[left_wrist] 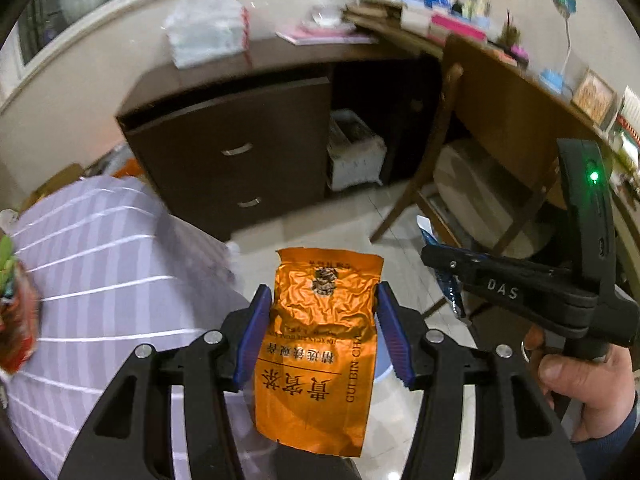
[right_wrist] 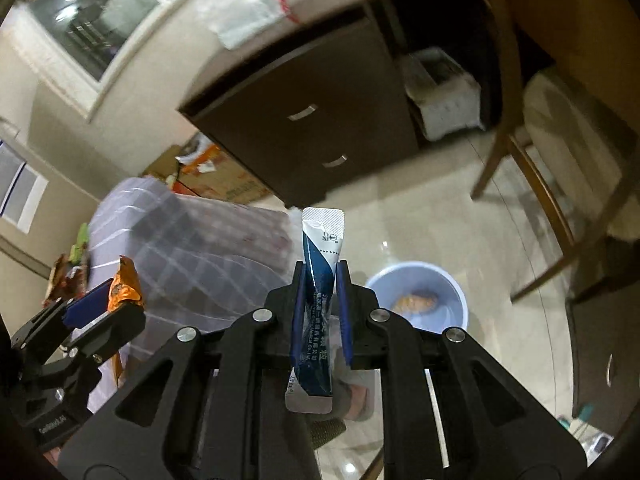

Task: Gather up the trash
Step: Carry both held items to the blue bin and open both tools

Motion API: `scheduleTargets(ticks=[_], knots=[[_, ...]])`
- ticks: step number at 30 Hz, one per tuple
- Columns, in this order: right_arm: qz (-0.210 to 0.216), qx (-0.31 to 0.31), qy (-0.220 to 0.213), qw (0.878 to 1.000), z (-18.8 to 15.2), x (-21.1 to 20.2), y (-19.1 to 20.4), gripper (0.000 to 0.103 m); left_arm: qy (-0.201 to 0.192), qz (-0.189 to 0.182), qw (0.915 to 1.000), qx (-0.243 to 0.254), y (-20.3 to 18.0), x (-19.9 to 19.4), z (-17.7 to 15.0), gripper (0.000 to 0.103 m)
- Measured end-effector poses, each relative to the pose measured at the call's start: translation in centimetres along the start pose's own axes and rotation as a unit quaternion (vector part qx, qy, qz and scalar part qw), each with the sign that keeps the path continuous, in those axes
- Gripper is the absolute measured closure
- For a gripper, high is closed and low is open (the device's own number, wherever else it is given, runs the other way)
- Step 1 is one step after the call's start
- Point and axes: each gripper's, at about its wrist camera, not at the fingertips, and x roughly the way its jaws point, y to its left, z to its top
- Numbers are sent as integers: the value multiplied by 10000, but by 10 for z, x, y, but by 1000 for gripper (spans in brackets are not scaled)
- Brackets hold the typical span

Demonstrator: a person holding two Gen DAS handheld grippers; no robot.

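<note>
Pale glossy floor tiles (right_wrist: pixel 460 216) run under a dark brown two-drawer cabinet (left_wrist: pixel 236 160) at twelve o'clock, with a wooden chair (left_wrist: pixel 448 168) off at two.

My left gripper (left_wrist: pixel 318 332) is clamped on a crinkled orange foil tea packet (left_wrist: pixel 320 344), its blue pads (left_wrist: pixel 252 332) pressing both long edges. My right gripper (right_wrist: pixel 322 312) is clenched on a slim blue-and-white stick sachet (right_wrist: pixel 320 300) that stands upright between its jaws.

I judge both pieces picked up and carried; dropping them is what remains. A pale blue plastic basin (right_wrist: pixel 420 296) sits on the floor at one o'clock in the right wrist view, something orange already inside. The next move calls for bringing each gripper over that basin and releasing.

On the packet I read "GUI BIN CHA" beside large Chinese characters; the right gripper's body (left_wrist: pixel 508 288) shows "DAS". The sachet's print is too small to read.
</note>
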Motion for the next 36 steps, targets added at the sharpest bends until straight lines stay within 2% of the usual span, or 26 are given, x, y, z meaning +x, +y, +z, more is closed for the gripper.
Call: scheduleTargets(ticks=[4, 10, 11, 12, 13, 14, 18, 20, 22, 23, 30, 36], knots=[[-52, 197, 249, 9995, 1, 22, -25, 88, 383, -16, 9992, 113, -17, 40, 1, 50], [-70, 294, 463, 9985, 4, 46, -37, 86, 771, -62, 9968, 216, -25, 76, 2, 49], [-106, 312, 506, 9982, 4, 50, -39, 83, 825, -61, 9963, 214, -23, 80, 3, 46], [-117, 343, 552, 9978, 4, 52, -41, 74, 877, -62, 9959, 209, -23, 84, 3, 43], [-120, 406, 573, 9975, 4, 55, -44, 56, 895, -34, 9958, 174, -22, 86, 4, 34], [-164, 458, 565, 9972, 4, 55, -47, 49, 890, -4, 9959, 161, -21, 86, 5, 26], [-224, 534, 547, 9968, 3, 55, -55, 45, 816, 101, 9965, 169, -19, 81, 9, 19], [-284, 574, 541, 9965, 3, 53, -56, 36, 772, 155, 9967, 172, -19, 78, 12, 18], [-303, 650, 491, 9962, 3, 50, -57, 14, 695, 141, 9974, 135, -19, 71, 15, 18], [-299, 710, 467, 9959, 3, 48, -57, 11, 617, 148, 9979, 116, -18, 66, 16, 17], [-375, 707, 218, 9966, 10, 25, -37, 6, -17, 212, 9998, 26, -6, 15, 20, 14], [-218, 271, -119, 9993, 20, -5, 15, 6, -554, 371, 9975, -217, 20, -37, 16, 14]])
